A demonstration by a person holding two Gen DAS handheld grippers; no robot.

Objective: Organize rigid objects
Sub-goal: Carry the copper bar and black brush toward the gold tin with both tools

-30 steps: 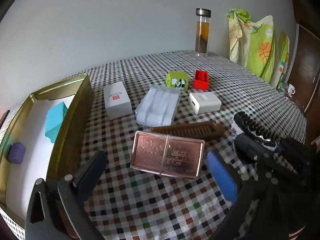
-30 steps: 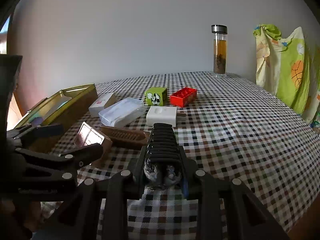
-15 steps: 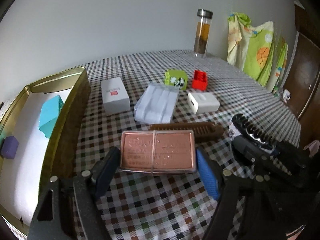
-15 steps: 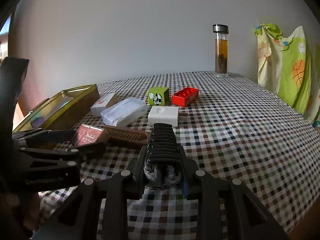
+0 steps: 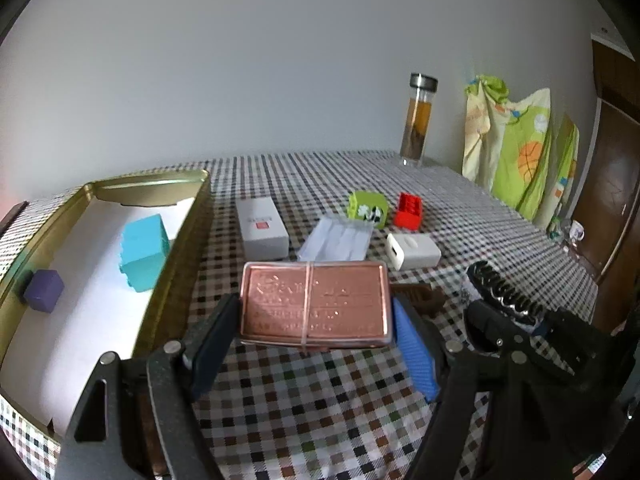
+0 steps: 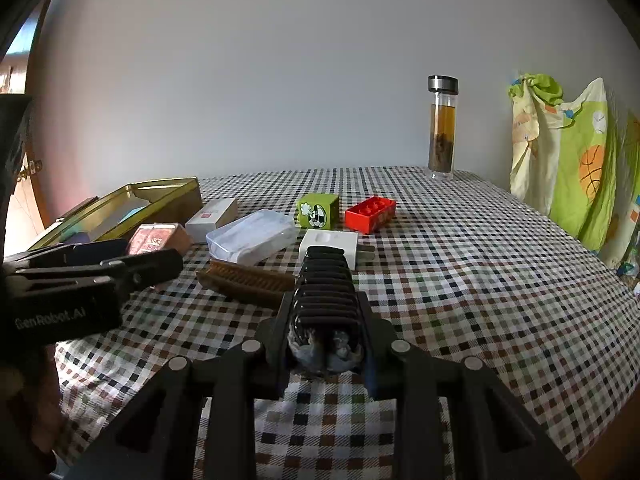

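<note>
A flat copper-coloured tin (image 5: 316, 304) bound with a rubber band hangs just above the checked tablecloth, and my left gripper (image 5: 314, 316) is shut on its two short ends. The same tin (image 6: 158, 238) shows in the right wrist view, beside the gold tray. My right gripper (image 6: 325, 300) is shut on a black ribbed object (image 6: 324, 276), which sticks forward past the jaws; this black ribbed object (image 5: 496, 286) also appears at the right of the left wrist view. The open gold tray (image 5: 176, 240) at the left holds a teal block (image 5: 144, 252) and a purple block (image 5: 43, 290).
Beyond the tin lie a white box (image 5: 262, 228), a clear plastic case (image 5: 338, 240), a green cube (image 5: 368, 208), a red brick (image 5: 408, 210), a white charger (image 5: 414, 250) and a brown comb (image 5: 420, 296). A glass bottle (image 5: 418, 120) stands at the far edge; patterned cloth (image 5: 520, 152) hangs right.
My left gripper's jaws closed from wide open onto the copper tin, then raised it off the cloth. The right gripper kept still with the black ribbed object.
</note>
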